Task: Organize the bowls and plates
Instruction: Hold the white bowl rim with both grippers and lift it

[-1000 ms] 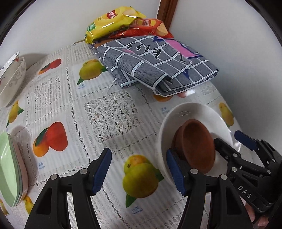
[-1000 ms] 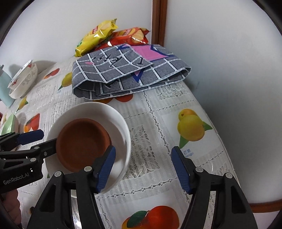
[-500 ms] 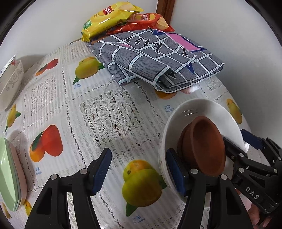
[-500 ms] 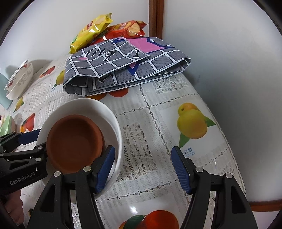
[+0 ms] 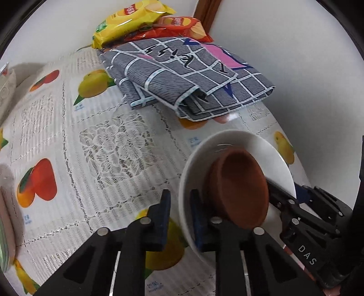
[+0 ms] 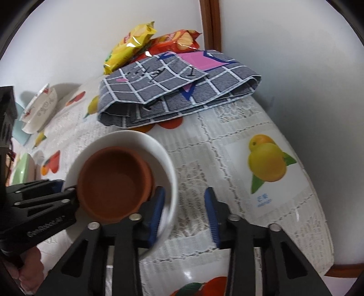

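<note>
The left gripper (image 5: 178, 216) is closing on the near rim of the white bowl (image 5: 270, 154): seen from the left wrist, one blue pad is sitting inside the rim and the other outside, though the gap makes it uncertain whether both are pressing yet. A brown bowl (image 5: 238, 189) is nesting inside the white one, toward the table's right edge, just short of the folded grey checked cloth (image 5: 182, 77) and the snack bags (image 5: 136, 20) lying at the far corner. The right gripper (image 5: 302, 205) is reaching in at the bowl's opposite side

From the right wrist, the right gripper (image 6: 184, 214) is also narrowing its jaws around the white bowl's (image 6: 136, 139) rim, the wall lying between the pads with visible space on the outer side, so it is not yet clamping. The left gripper (image 6: 68, 189) is entering from the left edge. A patterned bowl (image 6: 41, 109) is leaning near the table's (image 6: 250, 118) far left edge

The nested pair is likely to be stiff, glazed, breakable and fairly heavy; opposite points on the white rim look the best hold, kept level so the loose brown bowl (image 6: 113, 179) is not sliding out
</note>
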The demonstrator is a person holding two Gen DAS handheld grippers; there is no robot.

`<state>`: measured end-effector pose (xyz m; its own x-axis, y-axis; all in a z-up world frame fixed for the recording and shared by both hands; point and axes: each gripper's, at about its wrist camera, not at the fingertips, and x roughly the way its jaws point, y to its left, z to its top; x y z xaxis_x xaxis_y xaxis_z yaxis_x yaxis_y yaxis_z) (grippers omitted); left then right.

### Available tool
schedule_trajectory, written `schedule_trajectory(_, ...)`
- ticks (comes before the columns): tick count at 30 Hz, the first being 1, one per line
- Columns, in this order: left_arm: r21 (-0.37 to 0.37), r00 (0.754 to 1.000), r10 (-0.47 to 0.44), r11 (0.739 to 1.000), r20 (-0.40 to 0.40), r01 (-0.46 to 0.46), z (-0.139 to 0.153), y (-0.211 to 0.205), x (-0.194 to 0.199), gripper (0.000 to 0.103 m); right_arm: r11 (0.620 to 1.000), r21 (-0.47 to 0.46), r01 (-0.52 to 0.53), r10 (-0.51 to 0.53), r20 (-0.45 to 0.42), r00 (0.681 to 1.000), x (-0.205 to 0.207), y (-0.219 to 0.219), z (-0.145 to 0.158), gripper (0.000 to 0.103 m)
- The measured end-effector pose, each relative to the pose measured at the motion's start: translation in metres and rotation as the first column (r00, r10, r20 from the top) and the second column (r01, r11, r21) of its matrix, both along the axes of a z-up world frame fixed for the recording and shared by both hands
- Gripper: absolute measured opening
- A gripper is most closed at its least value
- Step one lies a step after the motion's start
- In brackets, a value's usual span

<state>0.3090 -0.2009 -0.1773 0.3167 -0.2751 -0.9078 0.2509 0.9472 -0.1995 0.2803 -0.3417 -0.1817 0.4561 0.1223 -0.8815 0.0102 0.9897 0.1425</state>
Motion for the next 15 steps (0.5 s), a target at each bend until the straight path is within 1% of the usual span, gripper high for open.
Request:
schedule_trajectory(1, 0.005, 1.0, -0.003, 1.0, 0.002, 0.003, 0.0002, -0.0014, 0.0003, 0.017, 1.0, 0.012, -0.003, 0.003, 0.001, 1.0, -0.0001, 0.0012, -0.0001, 0.022)
schedule_trajectory(2, 0.005, 1.0, -0.006, 1.0, -0.001, 0.006, -0.0001, -0.0024, 0.0013, 0.017, 1.0, 0.016, -0.001, 0.001, 0.004, 1.0, 0.0, 0.0027, 0.0, 0.02)
schedule_trajectory(5, -0.021, 1.0, 0.0, 1.0, -0.023, 0.0, -0.0018, -0.0012, 0.0048, 0.017, 1.0, 0.01, 0.016, -0.016, 0.004, 1.0, 0.0013, 0.0048, 0.0004, 0.02)
schedule_trajectory(9, 0.0, 1.0, -0.015, 1.0, -0.005, 0.015, -0.0017, -0.0043, 0.0047, 0.017, 1.0, 0.004, 0.027, -0.027, -0.011, 1.0, 0.0035, 0.0042, 0.0001, 0.02)
schedule_trajectory(12, -0.01, 1.0, -0.005, 1.0, -0.007, 0.005, -0.0027, -0.0047, 0.007, 0.016, 1.0, 0.011, 0.027, -0.027, -0.029, 0.999, 0.0056, 0.0029, -0.0001, 0.02)
schedule_trajectory(13, -0.012, 1.0, -0.009, 1.0, 0.0, 0.009, -0.0031, -0.0054, 0.007, 0.015, 1.0, 0.007, 0.029, -0.028, -0.027, 0.999, 0.0055, 0.0034, 0.0004, 0.017)
schedule_trajectory(14, -0.014, 1.0, -0.016, 1.0, 0.005, 0.016, -0.003, -0.0063, 0.0066, 0.012, 1.0, 0.007, 0.025, -0.025, -0.023, 0.999, 0.0054, 0.0043, 0.0006, 0.013)
schedule_trajectory(15, -0.008, 1.0, -0.02, 1.0, 0.01, 0.02, -0.002, -0.0049, 0.0042, 0.012, 1.0, 0.008, 0.021, -0.021, -0.017, 1.0, 0.005, 0.0065, 0.0009, 0.012)
